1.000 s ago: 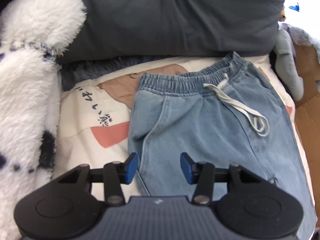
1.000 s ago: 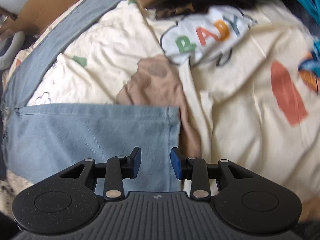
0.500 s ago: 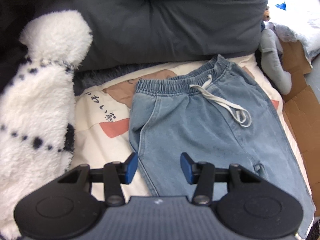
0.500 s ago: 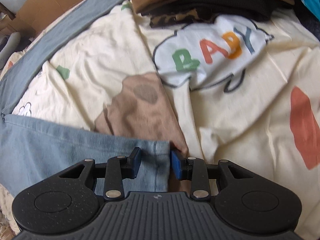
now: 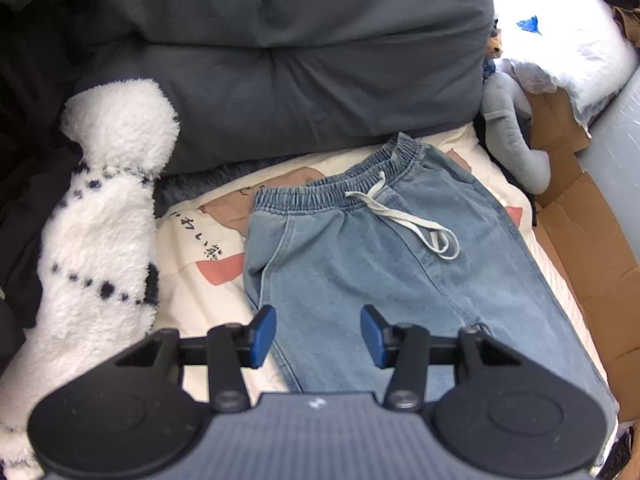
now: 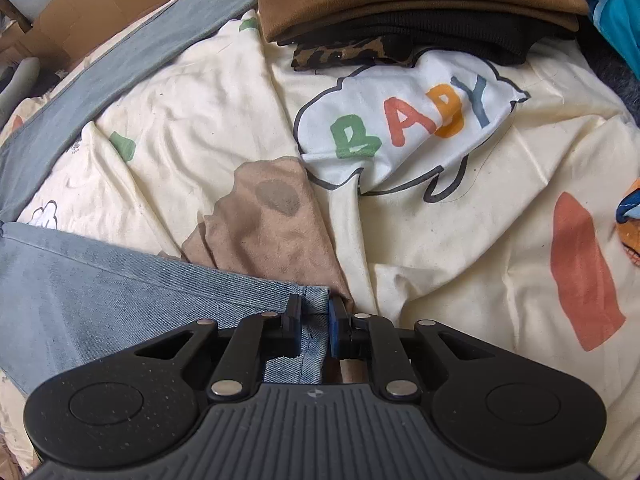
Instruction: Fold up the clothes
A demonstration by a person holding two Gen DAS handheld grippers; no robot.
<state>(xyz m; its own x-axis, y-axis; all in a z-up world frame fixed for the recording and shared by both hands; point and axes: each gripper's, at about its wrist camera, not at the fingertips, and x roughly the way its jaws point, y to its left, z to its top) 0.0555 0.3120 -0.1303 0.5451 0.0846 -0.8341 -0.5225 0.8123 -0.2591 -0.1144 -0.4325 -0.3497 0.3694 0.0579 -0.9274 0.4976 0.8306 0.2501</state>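
**A:** Jeans (image 5: 384,264) first: in the left wrist view we've got the light-blue denim pair lying flat on the cream printed bedsheet (image 5: 200,248), centre of the frame, elastic waistband toward the top with the white drawstring (image 5: 404,218) trailing down to the right. Our left gripper (image 5: 318,336) hangs above the thigh area, blue pads spread apart with nothing between them.

**B:** Yep, and in the right wrist view our right gripper (image 6: 314,326) sits at the bottom centre, jaws closing on the hemmed corner of the jeans (image 6: 120,292). The denim edge is right between the pads, pinched. The rest of that leg runs off to the lower left.

**A:** Around it we see the dark grey pillow (image 5: 280,92) across the top and the fluffy white spotted plush (image 5: 92,232) down the left side.

**B:** On our side, a stack of folded clothes (image 6: 416,4) at the upper right, brown on top, just above the "BABY" cloud print (image 6: 404,128). Cardboard (image 6: 104,4) in the upper left corner.
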